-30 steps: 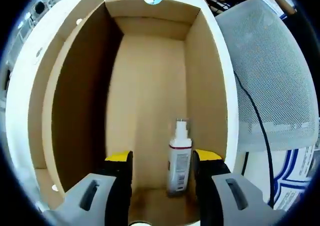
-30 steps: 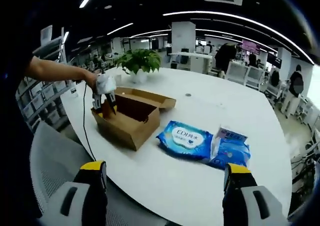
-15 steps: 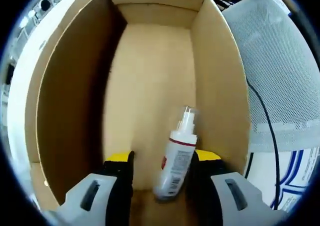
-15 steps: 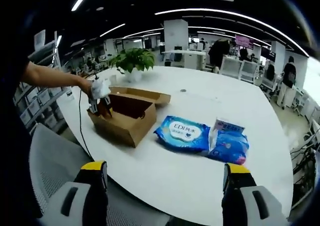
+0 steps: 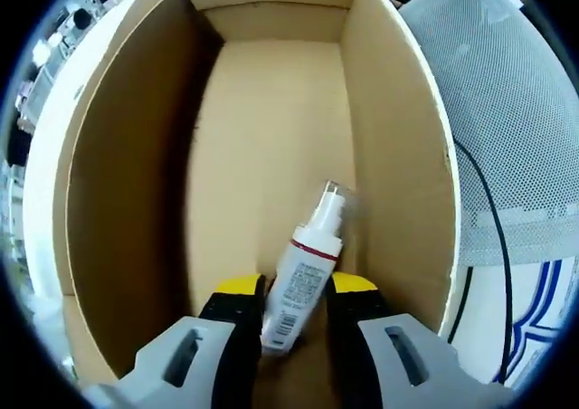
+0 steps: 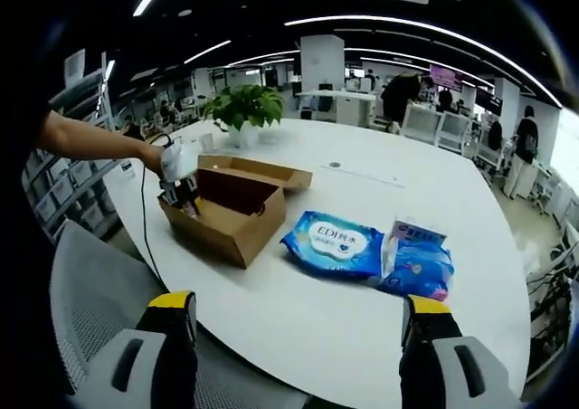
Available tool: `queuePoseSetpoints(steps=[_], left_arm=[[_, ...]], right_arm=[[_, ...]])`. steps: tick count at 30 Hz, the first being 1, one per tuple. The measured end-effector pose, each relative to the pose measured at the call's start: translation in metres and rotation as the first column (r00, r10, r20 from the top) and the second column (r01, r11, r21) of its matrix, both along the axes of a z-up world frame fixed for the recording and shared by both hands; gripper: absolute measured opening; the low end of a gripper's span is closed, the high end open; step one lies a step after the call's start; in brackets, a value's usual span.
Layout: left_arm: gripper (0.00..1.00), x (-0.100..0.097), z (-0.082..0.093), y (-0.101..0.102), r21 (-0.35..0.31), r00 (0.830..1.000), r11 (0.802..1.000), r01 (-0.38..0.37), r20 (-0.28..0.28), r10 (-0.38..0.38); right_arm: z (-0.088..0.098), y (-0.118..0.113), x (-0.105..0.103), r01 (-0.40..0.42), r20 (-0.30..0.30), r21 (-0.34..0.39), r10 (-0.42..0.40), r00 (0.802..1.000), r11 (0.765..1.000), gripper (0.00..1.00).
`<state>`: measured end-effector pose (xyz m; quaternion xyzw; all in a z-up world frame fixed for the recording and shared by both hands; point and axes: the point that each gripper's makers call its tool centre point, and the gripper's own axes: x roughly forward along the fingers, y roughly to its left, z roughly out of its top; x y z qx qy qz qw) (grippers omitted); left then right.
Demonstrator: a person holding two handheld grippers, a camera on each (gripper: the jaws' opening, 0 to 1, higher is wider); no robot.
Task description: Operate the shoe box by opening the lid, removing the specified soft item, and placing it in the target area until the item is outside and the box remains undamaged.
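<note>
shoe box of brown cardboard (image 5: 271, 156), lid already folded back, sits on a round white table (image 6: 344, 318) in an open-plan office. inside it the left gripper (image 5: 296, 291) has its yellow-tipped jaws closed around a white spray bottle with a red band (image 5: 303, 269), tilted near the right wall (removal step, it seems). next: lift it clear without scraping cardboard. the right gripper (image 6: 294, 323) hangs wide open, empty, near two blue wipe packs (image 6: 366, 251).

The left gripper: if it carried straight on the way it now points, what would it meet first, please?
The left gripper already has the white spray bottle between its jaws, seemingly clamped, so that is met at once. Past it lies the cardboard floor of the shoe box, though the fisheye makes depth unclear.
</note>
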<state>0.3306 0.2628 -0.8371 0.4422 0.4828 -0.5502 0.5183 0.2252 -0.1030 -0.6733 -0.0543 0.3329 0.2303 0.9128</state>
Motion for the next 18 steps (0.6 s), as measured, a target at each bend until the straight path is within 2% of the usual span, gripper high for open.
queuePoseSetpoints(steps=[6, 18], left_arm=[[0.22, -0.003, 0.003, 0.0, 0.025, 0.999, 0.999, 0.03, 0.011, -0.03], [0.18, 0.003, 0.022, -0.005, -0.023, 0.994, 0.995, -0.1, 0.032, 0.101]], right_arm=[[-0.003, 0.002, -0.003, -0.003, -0.007, 0.005, 0.003, 1.0, 1.0, 0.92], [-0.001, 0.008, -0.001, -0.016, 0.001, 0.022, 0.016, 1.0, 1.0, 0.91]])
